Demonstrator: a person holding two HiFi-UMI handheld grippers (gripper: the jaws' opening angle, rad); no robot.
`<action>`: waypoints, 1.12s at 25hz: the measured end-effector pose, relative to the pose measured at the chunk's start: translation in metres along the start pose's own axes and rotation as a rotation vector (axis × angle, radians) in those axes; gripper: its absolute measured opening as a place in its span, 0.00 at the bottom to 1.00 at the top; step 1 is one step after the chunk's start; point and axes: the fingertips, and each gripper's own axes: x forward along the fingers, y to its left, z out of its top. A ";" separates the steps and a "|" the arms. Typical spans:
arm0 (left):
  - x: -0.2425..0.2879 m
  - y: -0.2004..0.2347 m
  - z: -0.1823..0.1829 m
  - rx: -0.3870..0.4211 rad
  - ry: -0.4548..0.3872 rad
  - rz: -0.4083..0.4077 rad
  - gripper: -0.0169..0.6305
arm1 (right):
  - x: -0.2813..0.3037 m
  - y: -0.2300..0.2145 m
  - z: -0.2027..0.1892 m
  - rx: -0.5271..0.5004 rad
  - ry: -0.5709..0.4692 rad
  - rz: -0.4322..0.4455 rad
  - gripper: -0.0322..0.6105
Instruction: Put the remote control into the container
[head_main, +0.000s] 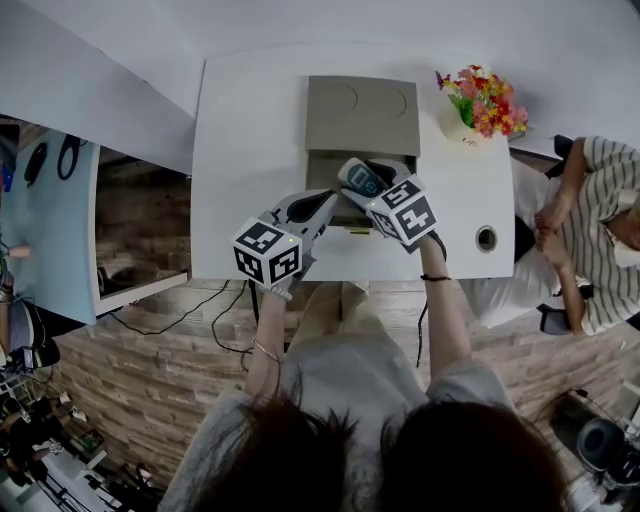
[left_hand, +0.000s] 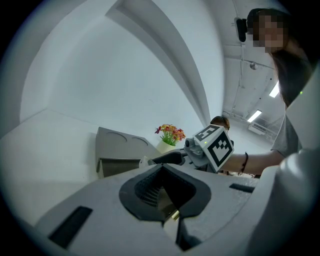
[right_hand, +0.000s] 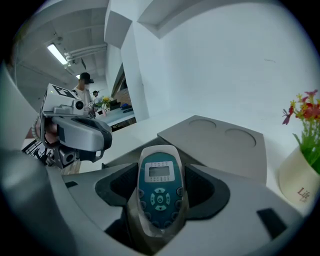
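I am at the carrying step. My right hand-held gripper (head_main: 372, 190) grasps the remote control (right_hand: 159, 185) over the open container (head_main: 362, 115) on the tabletop (head_main: 250, 130). My left hand-held gripper (head_main: 318, 207) is clenched on nothing. Next I should lower the remote inside, then release it.

remote control (right_hand: 160, 192): glossy plastic | container (head_main: 362, 115): matt grey | table (head_main: 250, 130): smooth white

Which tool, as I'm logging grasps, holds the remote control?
The right tool: its jaws clamp the teal remote control. The left tool is shut with nothing between its jaws.
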 end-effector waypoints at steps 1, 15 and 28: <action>0.000 0.001 -0.002 -0.003 0.004 0.001 0.03 | 0.003 0.000 -0.002 -0.006 0.013 0.001 0.50; 0.002 0.010 -0.014 -0.037 0.035 0.020 0.03 | 0.028 0.000 -0.022 -0.099 0.171 -0.002 0.50; -0.004 0.016 -0.009 -0.039 0.023 0.036 0.03 | 0.036 0.002 -0.030 -0.140 0.261 0.009 0.50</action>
